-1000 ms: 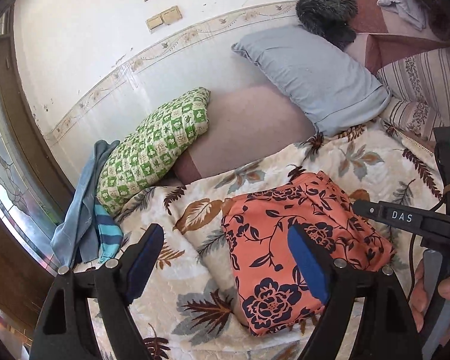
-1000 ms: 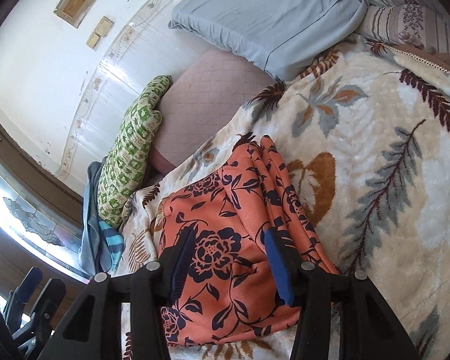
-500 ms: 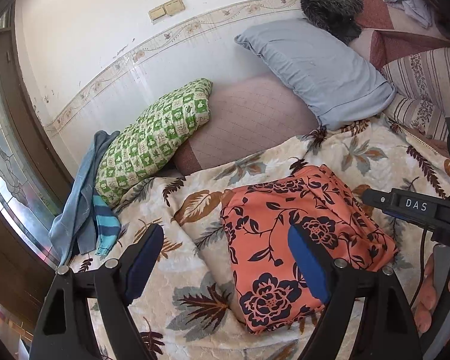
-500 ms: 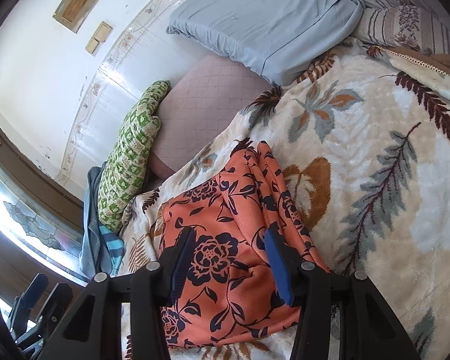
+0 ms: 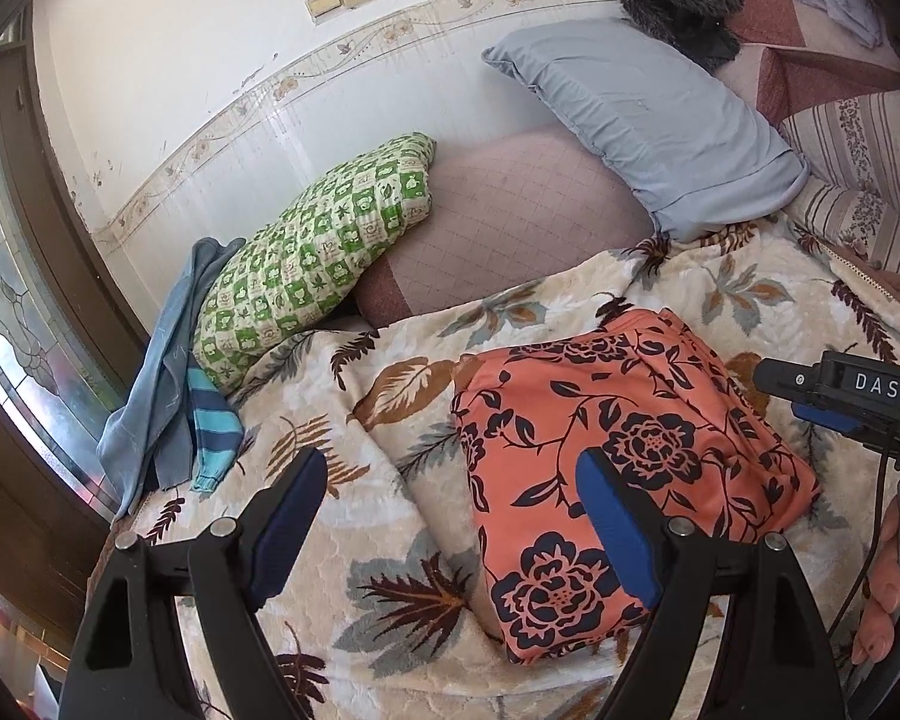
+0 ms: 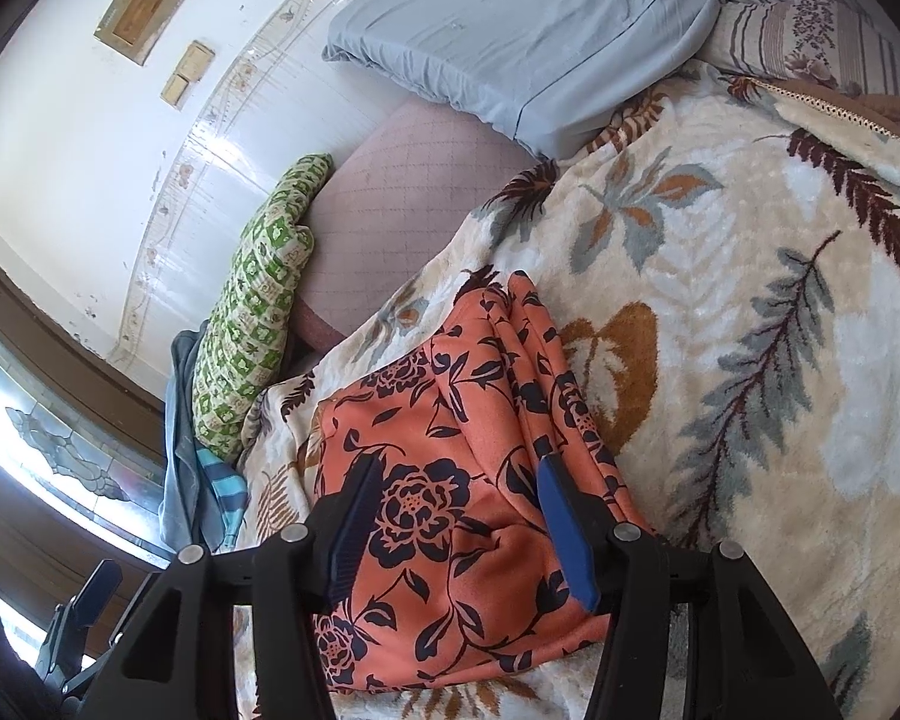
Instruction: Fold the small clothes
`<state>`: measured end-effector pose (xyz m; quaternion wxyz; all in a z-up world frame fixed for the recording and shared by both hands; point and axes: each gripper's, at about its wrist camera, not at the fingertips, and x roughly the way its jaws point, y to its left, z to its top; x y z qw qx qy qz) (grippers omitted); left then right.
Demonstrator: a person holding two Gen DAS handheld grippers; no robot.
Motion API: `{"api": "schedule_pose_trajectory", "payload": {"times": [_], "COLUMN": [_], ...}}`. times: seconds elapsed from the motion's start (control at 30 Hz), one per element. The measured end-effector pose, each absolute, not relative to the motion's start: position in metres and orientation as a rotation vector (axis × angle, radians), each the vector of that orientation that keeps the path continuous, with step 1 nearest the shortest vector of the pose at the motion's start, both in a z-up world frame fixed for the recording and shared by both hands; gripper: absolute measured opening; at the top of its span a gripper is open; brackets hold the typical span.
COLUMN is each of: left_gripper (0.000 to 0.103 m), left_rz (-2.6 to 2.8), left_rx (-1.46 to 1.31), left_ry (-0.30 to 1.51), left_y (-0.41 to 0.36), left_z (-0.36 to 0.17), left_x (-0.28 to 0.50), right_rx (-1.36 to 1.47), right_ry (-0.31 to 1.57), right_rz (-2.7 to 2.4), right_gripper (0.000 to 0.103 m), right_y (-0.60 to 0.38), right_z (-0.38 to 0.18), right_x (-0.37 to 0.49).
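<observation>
Fold looks done — orange garment lies folded on the bed, my right tool just opening off it, left tool wide, empty — next, back off.

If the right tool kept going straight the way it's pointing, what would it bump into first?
Most likely the folded orange flowered garment. The right tool tilts down at it, open, with the cloth between its blue pads. Under it lies the leaf-patterned blanket.
</observation>
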<state>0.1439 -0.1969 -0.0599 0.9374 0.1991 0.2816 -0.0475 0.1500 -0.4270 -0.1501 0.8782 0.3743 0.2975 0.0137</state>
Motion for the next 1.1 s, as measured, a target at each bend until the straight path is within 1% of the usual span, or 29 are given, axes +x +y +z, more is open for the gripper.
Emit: {"api": "schedule_pose_trajectory", "payload": {"times": [1.1], "left_gripper": [0.085], "left_rz": [-0.066], "left_rx": [0.422], "left_ry": [0.633], "left_y": [-0.19], "left_z": [-0.079], "left_x": [0.158], "right_rx": [0.845], "right_ry": [0.645], "right_rz": [0.013], "right_gripper": [0.058], "right_y": [-0.437], "right_z": [-0.158], "right_x": [0.15]}}
